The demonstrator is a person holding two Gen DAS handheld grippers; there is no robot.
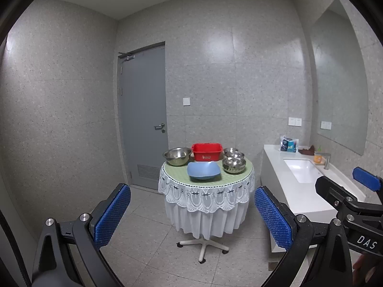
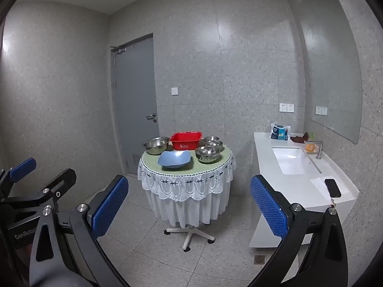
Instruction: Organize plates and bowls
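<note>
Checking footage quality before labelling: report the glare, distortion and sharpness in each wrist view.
Left wrist view: strong fisheye bending with dark corners, soft glare patches on the tiled wall, and the steel bowls and blue dish on the table are reasonably sharp. Right wrist view: same barrel distortion, wall glare, the white sink close to overexposed, and the open right gripper frames the table.

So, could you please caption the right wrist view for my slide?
Open right gripper faces a round table holding steel bowls, a blue dish and a red tub.

Both tongs, left (image 1: 192, 217) and right (image 2: 189, 210), gape wide, apparently level, side by side.
</note>
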